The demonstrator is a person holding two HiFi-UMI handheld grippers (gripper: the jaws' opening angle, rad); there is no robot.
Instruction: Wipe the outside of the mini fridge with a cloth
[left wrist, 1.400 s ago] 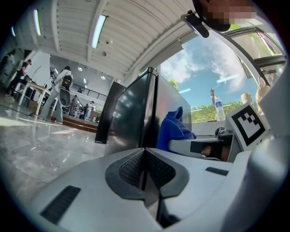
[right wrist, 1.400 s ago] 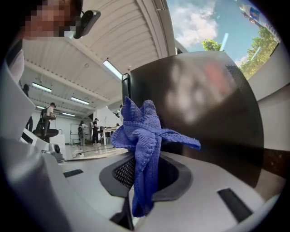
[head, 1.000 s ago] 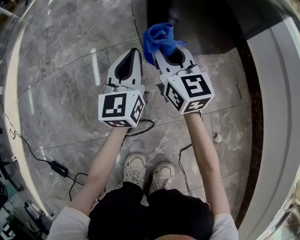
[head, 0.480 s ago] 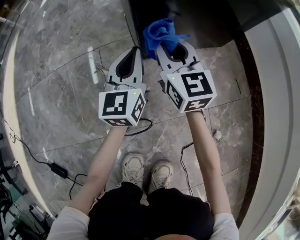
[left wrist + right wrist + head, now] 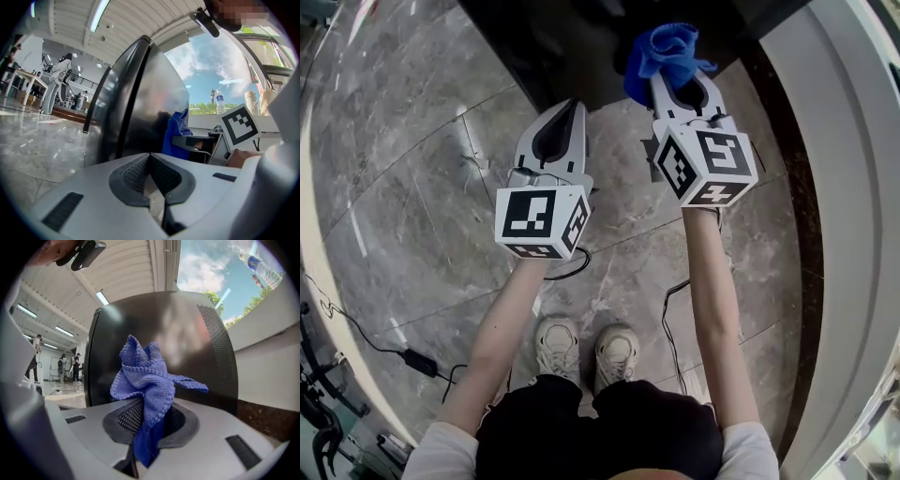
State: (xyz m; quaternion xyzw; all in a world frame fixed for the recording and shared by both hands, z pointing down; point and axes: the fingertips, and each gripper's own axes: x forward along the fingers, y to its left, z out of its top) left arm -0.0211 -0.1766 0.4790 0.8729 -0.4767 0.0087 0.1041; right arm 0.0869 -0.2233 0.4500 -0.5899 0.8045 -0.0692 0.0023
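Mini fridge (image 5: 572, 42), dark and glossy, stands on the marble floor (image 5: 412, 187) ahead of both tools; right hand-held gripper (image 5: 667, 79) is clamped on the bunched blue cloth (image 5: 666, 49), close to the fridge; left hand-held gripper (image 5: 570, 107) has its jaws together with nothing between them, short of the fridge's front edge.

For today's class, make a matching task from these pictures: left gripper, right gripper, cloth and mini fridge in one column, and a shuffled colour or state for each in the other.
1. left gripper
2. right gripper
3. cloth
4. mini fridge

A. black and glossy
B. blue
C. shut, holding nothing
D. shut on the cloth

Pairs: 1-C, 2-D, 3-B, 4-A
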